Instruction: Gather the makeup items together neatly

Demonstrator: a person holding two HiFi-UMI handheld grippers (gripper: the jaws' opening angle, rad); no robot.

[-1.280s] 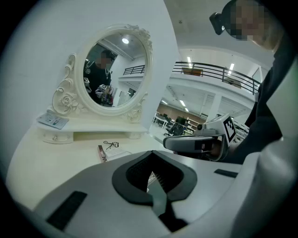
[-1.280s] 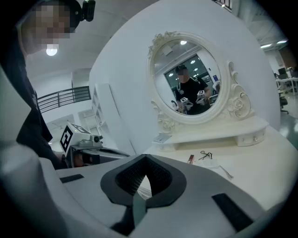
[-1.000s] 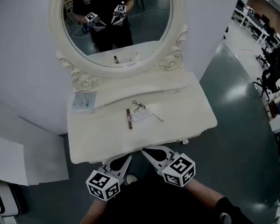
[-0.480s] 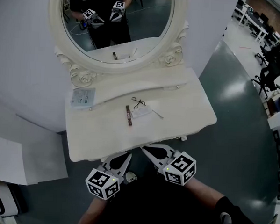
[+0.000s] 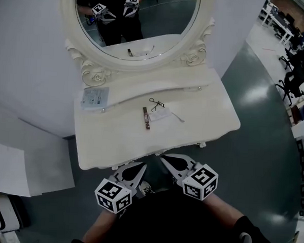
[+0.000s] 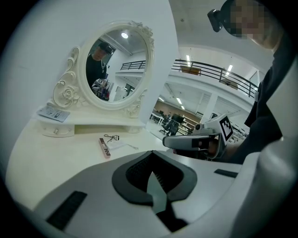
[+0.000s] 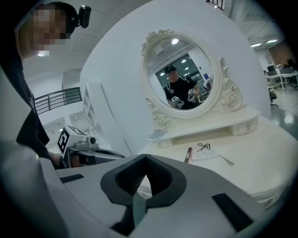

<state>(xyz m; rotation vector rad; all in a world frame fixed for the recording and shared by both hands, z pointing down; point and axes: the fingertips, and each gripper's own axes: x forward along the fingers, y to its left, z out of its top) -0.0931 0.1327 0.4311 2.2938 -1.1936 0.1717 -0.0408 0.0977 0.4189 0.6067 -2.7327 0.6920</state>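
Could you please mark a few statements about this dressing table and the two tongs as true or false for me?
1. The left tongs and the right tongs are both shut, with nothing between them. True.
2. The eyelash curler lies on the raised shelf. False: it lies on the lower tabletop, beside a white pad.
3. A flat packet lies at the left end of the shelf. True.
4. The right tongs hold the brown stick. False: it lies on the tabletop, apart from both tongs.
5. The mirror is rectangular. False: it is oval.
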